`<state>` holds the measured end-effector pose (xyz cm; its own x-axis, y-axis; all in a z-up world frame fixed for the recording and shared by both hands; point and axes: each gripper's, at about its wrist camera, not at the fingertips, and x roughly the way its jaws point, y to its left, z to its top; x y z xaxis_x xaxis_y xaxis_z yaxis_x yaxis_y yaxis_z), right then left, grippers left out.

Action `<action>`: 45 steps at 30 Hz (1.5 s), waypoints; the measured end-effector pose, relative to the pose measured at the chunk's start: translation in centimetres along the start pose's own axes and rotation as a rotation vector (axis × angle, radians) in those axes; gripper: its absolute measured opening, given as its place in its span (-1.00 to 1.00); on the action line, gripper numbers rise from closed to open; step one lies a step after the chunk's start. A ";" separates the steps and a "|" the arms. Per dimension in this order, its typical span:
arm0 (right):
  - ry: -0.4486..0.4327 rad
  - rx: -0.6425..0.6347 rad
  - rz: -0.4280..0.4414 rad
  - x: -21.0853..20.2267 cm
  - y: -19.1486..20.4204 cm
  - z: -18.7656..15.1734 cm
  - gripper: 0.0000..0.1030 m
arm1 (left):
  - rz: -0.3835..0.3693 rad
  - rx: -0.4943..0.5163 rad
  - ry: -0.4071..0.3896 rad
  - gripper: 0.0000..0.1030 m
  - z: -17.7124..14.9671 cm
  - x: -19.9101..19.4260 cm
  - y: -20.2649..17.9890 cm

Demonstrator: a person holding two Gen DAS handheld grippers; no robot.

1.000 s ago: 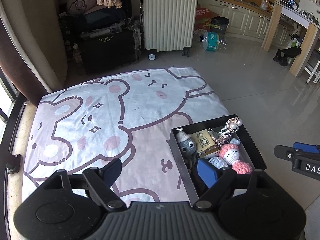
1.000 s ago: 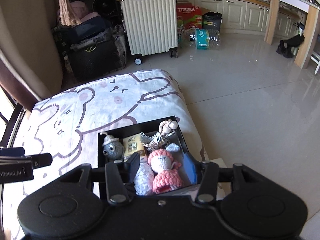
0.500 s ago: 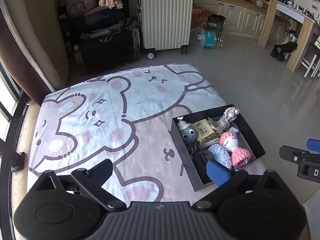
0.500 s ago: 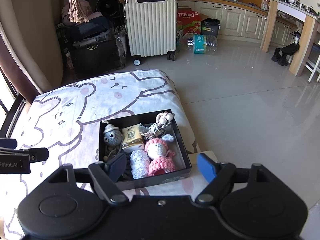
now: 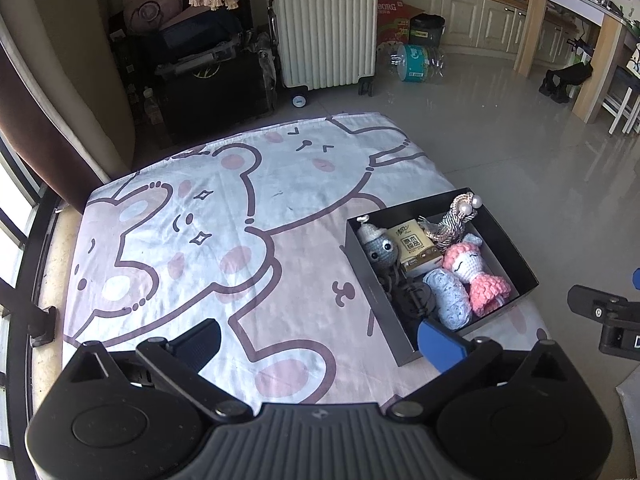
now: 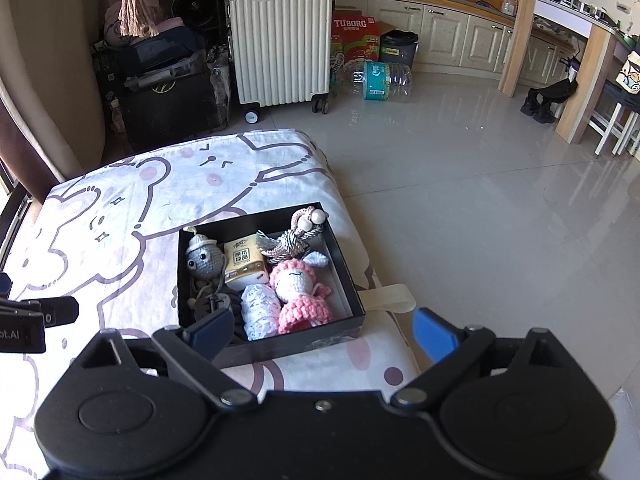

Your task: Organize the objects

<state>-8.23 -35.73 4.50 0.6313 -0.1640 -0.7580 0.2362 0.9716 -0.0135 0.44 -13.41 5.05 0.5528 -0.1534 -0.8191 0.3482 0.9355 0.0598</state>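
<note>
Both wide apart and empty: left gripper [image 5: 318, 340] opening over the bear-print sheet [image 5: 208, 216], right gripper [image 6: 324, 334] opening above the black box [image 6: 344, 276] with crocheted dolls [image 6: 298, 286] inside.

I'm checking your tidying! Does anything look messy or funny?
Mostly tidy: the toys sit inside the black box. But the tassel pokes over its far rim, and the box sits right at the bed's edge.

In the black box [image 6: 346, 280], the dark item [image 6: 212, 304] at its near left corner is partly hidden behind the right gripper's finger [image 6: 210, 330]; what it is I cannot tell.
</note>
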 end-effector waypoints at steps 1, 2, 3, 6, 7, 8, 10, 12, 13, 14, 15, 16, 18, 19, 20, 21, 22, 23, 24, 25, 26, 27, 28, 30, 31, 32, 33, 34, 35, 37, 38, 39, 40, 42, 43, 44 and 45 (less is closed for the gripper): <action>-0.002 -0.002 -0.002 0.0 0.0 0.0 0.90 | 0.004 0.001 0.000 1.00 0.0 0.0 0.0; -0.005 -0.003 -0.005 -0.1 0.0 0.0 0.90 | 0.006 0.000 0.000 1.00 0.0 0.0 0.0; -0.007 -0.002 -0.006 -0.2 0.0 0.0 0.90 | 0.008 -0.004 0.001 1.00 0.0 0.1 0.1; -0.006 0.000 -0.007 -0.2 0.0 -0.1 0.90 | 0.012 -0.015 0.003 1.00 0.0 0.2 0.3; -0.005 0.000 -0.006 -0.2 0.0 -0.1 0.90 | 0.013 -0.018 0.003 1.00 0.0 0.2 0.4; -0.003 0.000 -0.006 -0.1 0.0 -0.1 0.90 | 0.012 -0.022 0.004 1.00 0.0 0.2 0.5; -0.003 -0.003 -0.007 -0.2 0.0 -0.1 0.90 | 0.014 -0.024 0.005 1.00 0.0 0.2 0.5; -0.005 -0.009 -0.009 -0.2 0.1 -0.1 0.90 | 0.016 -0.024 0.007 1.00 0.0 0.2 0.5; -0.005 -0.012 -0.011 -0.2 0.2 -0.1 0.90 | 0.015 -0.024 0.007 1.00 0.0 0.2 0.6; -0.006 -0.015 -0.012 -0.2 0.2 -0.1 0.90 | 0.015 -0.025 0.008 1.00 0.0 0.2 0.6; -0.006 -0.016 -0.013 -0.2 0.2 -0.1 0.90 | 0.015 -0.025 0.009 1.00 0.0 0.3 0.6; -0.006 -0.017 -0.014 -0.2 0.3 -0.1 0.90 | 0.016 -0.025 0.010 1.00 0.0 0.3 0.6; -0.006 -0.017 -0.014 -0.2 0.3 -0.1 0.90 | 0.019 -0.026 0.011 1.00 0.0 0.3 0.6; -0.006 -0.017 -0.015 -0.2 0.3 -0.1 0.90 | 0.020 -0.025 0.011 1.00 0.0 0.3 0.6; -0.007 -0.018 -0.016 -0.3 0.3 -0.1 0.90 | 0.021 -0.024 0.011 1.00 0.0 0.3 0.7; -0.007 -0.018 -0.016 -0.3 0.3 -0.1 0.90 | 0.022 -0.024 0.011 1.00 0.0 0.3 0.6; -0.008 -0.019 -0.016 -0.3 0.4 -0.1 0.90 | 0.022 -0.023 0.011 1.00 0.0 0.3 0.6; -0.008 -0.019 -0.017 -0.3 0.4 -0.1 0.90 | 0.022 -0.023 0.010 1.00 0.0 0.3 0.6; -0.008 -0.019 -0.017 -0.3 0.4 -0.1 0.90 | 0.022 -0.021 0.009 1.00 0.0 0.2 0.6; -0.008 -0.019 -0.017 -0.3 0.4 -0.1 0.90 | 0.023 -0.021 0.007 1.00 -0.1 0.2 0.6; -0.009 -0.018 -0.017 -0.3 0.4 -0.1 0.90 | 0.024 -0.020 0.005 1.00 -0.1 0.2 0.6; -0.008 -0.016 -0.017 -0.3 0.4 -0.1 0.90 | 0.024 -0.020 0.005 1.00 0.0 0.2 0.6; -0.008 -0.015 -0.017 -0.4 0.4 -0.1 0.90 | 0.024 -0.020 0.005 1.00 0.0 0.2 0.6; -0.009 -0.016 -0.018 -0.4 0.4 -0.1 0.90 | 0.024 -0.020 0.005 1.00 0.0 0.2 0.6; -0.009 -0.016 -0.017 -0.3 0.4 -0.1 0.90 | 0.024 -0.020 0.005 1.00 0.0 0.2 0.6; -0.008 -0.016 -0.017 -0.3 0.4 -0.1 0.90 | 0.025 -0.020 0.005 1.00 0.0 0.2 0.6; -0.008 -0.016 -0.017 -0.3 0.4 -0.1 0.90 | 0.025 -0.020 0.005 1.00 0.0 0.2 0.6; -0.008 -0.016 -0.017 -0.3 0.3 -0.1 0.90 | 0.024 -0.020 0.005 1.00 0.0 0.2 0.6; -0.008 -0.016 -0.017 -0.3 0.3 -0.1 0.90 | 0.024 -0.020 0.005 1.00 0.0 0.2 0.6; -0.009 -0.016 -0.017 -0.3 0.3 -0.1 0.90 | 0.024 -0.020 0.005 1.00 0.0 0.2 0.6; -0.009 -0.014 -0.017 -0.3 0.4 -0.2 0.90 | 0.023 -0.020 0.005 1.00 0.0 0.2 0.6; -0.008 -0.013 -0.017 -0.3 0.4 -0.2 0.90 | 0.023 -0.020 0.005 1.00 0.0 0.2 0.6; -0.007 -0.012 -0.017 -0.3 0.3 -0.2 0.90 | 0.023 -0.021 0.005 1.00 0.0 0.2 0.6; -0.008 -0.010 -0.018 -0.4 0.3 -0.2 0.90 | 0.024 -0.020 0.005 1.00 0.0 0.2 0.7; -0.007 -0.010 -0.018 -0.4 0.2 -0.2 0.90 | 0.024 -0.021 0.005 1.00 0.0 0.2 0.7; -0.007 -0.010 -0.018 -0.3 0.2 -0.2 0.90 | 0.023 -0.021 0.005 1.00 0.0 0.2 0.7; -0.007 -0.010 -0.018 -0.3 0.2 -0.2 0.90 | 0.023 -0.021 0.005 1.00 0.0 0.2 0.7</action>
<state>-8.54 -35.43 4.61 0.6325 -0.1826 -0.7527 0.2405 0.9701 -0.0332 0.75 -12.80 4.94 0.5567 -0.1304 -0.8204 0.3195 0.9452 0.0666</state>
